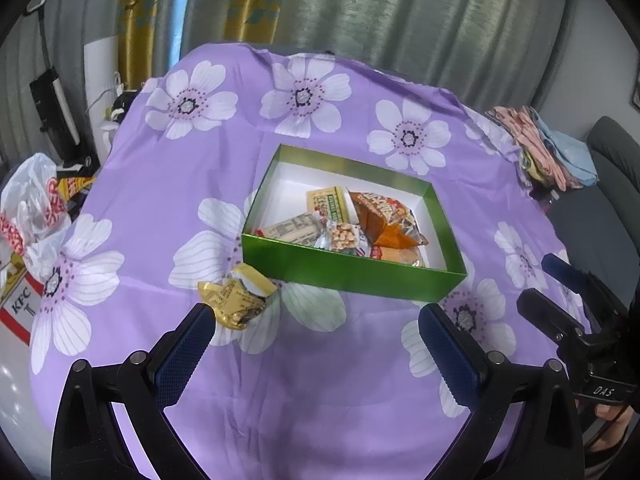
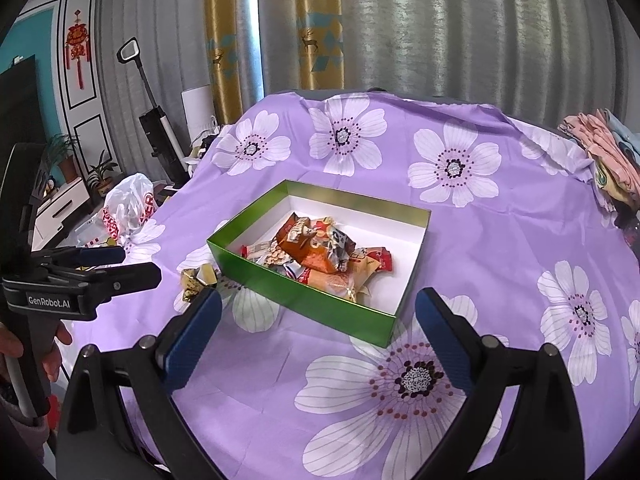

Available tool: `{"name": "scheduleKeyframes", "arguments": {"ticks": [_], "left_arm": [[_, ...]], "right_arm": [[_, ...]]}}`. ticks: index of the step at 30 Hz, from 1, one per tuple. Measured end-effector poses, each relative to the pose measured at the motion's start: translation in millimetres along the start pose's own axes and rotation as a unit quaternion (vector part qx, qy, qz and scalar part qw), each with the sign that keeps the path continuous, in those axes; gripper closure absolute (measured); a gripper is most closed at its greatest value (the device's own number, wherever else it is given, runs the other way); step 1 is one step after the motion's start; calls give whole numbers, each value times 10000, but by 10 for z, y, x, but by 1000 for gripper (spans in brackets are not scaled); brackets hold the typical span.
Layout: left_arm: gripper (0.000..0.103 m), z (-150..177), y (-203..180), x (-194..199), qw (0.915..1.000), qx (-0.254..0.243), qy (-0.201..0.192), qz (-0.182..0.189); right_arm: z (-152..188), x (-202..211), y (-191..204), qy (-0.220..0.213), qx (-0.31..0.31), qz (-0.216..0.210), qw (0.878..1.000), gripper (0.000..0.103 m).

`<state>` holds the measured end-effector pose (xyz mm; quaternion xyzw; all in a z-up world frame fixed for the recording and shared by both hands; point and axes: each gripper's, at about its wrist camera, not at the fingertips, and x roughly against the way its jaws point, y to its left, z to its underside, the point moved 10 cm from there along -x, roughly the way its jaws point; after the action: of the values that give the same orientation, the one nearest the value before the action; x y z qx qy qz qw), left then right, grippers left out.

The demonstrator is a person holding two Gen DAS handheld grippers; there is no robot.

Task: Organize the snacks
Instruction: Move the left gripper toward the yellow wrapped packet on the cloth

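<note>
Two handheld grippers hover above a table draped in a purple cloth (image 1: 168, 200) printed with large white flowers, and both point toward a shallow green box (image 1: 352, 276) with a white inside that sits near the middle of the cloth. The left gripper (image 1: 316, 324) has its blue-padded fingers spread wide apart with nothing between them; the right gripper (image 2: 318, 316) is likewise spread wide and empty. Inside the green box lies a loose heap of snacks: an orange crinkled bag (image 1: 384, 216) on top, a clear packet of peanuts (image 1: 342, 236) beside it, a pale yellow-green wrapper (image 1: 326, 200) toward the box's far wall, a grey printed packet (image 1: 292, 230) toward its left wall, and a tan bread-like pack (image 2: 340, 280) against its near wall. One snack is outside: a gold foil packet (image 1: 236, 296) lies on the cloth just beside the box's near left corner, close to the left gripper's left finger. Well to the left of the box, beyond the table edge, a white plastic bag with red lettering (image 1: 32, 204) sits above a KFC carton (image 1: 20, 300). Far to the right of the box, a stack of folded pink and blue fabric (image 1: 548, 148) rests at the cloth's edge. Grey and gold curtains (image 2: 360, 32) hang behind the box.
</note>
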<state>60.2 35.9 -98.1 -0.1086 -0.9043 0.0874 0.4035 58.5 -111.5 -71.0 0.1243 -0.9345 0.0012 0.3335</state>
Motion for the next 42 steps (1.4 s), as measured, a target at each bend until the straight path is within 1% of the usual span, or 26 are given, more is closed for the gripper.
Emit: {"name": "scheduleKeyframes", "arguments": {"ticks": [20, 24, 27, 32, 42], "left_arm": [[2, 142, 395, -149, 9992, 334, 195, -43], [2, 167, 545, -148, 9987, 468, 201, -89], [2, 198, 705, -148, 9977, 603, 210, -205], [2, 300, 904, -213, 9961, 788, 317, -253], [2, 368, 928, -413, 9940, 958, 527, 88]], "right_arm": [[113, -307, 278, 359, 155, -132, 9991, 5], [161, -380, 302, 459, 130, -182, 9987, 5], [209, -438, 326, 541, 119, -235, 9982, 5], [324, -578, 432, 739, 98, -426, 9963, 5], [528, -904, 808, 1077, 257, -956, 9892, 5]]}}
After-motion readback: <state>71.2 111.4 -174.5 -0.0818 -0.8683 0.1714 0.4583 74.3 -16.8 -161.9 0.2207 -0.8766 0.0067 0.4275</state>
